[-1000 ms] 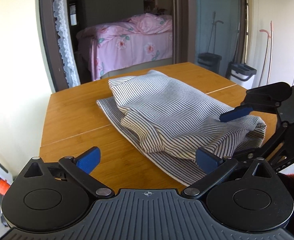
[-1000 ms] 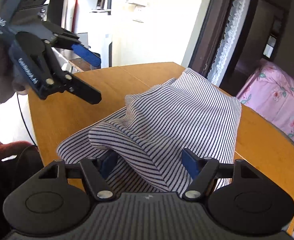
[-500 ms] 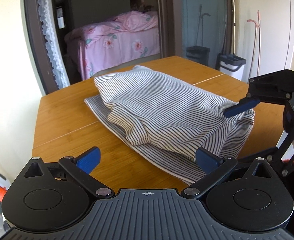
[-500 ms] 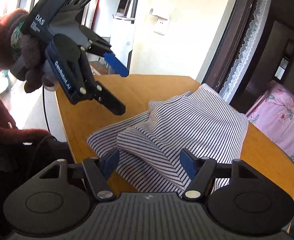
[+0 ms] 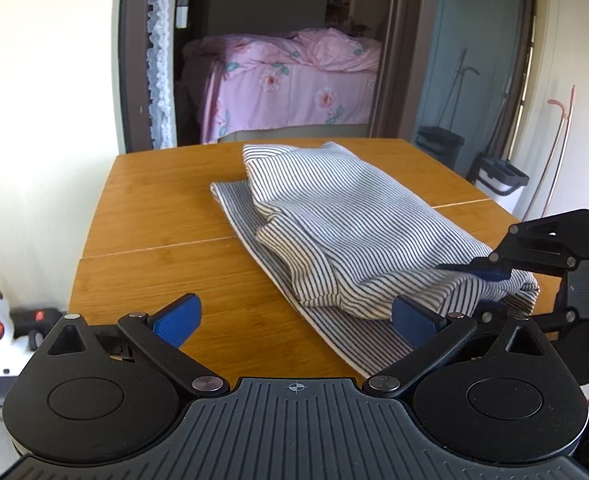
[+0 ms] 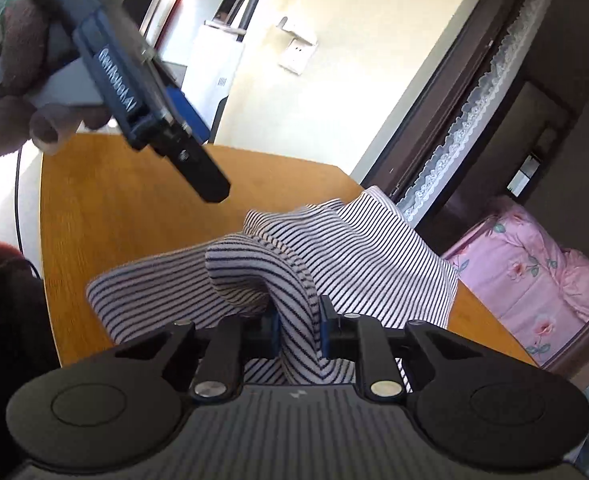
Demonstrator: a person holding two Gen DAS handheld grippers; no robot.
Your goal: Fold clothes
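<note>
On table (image 5: pixel 142 240) | right claw (image 6: pixel 297 328) closing, pinching striped garment (image 6: pixel 334 248) fold | left claw (image 5: pixel 294 316) wide

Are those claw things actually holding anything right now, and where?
The right gripper is closing on a raised fold at the near edge of the striped garment. The left gripper is open, holding nothing.

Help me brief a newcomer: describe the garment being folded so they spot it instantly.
Start at the wooden table before the doorway. On it lies the striped garment, half folded, white with thin dark stripes. It is the only cloth there, one bunched edge between the closing right tongs.
</note>
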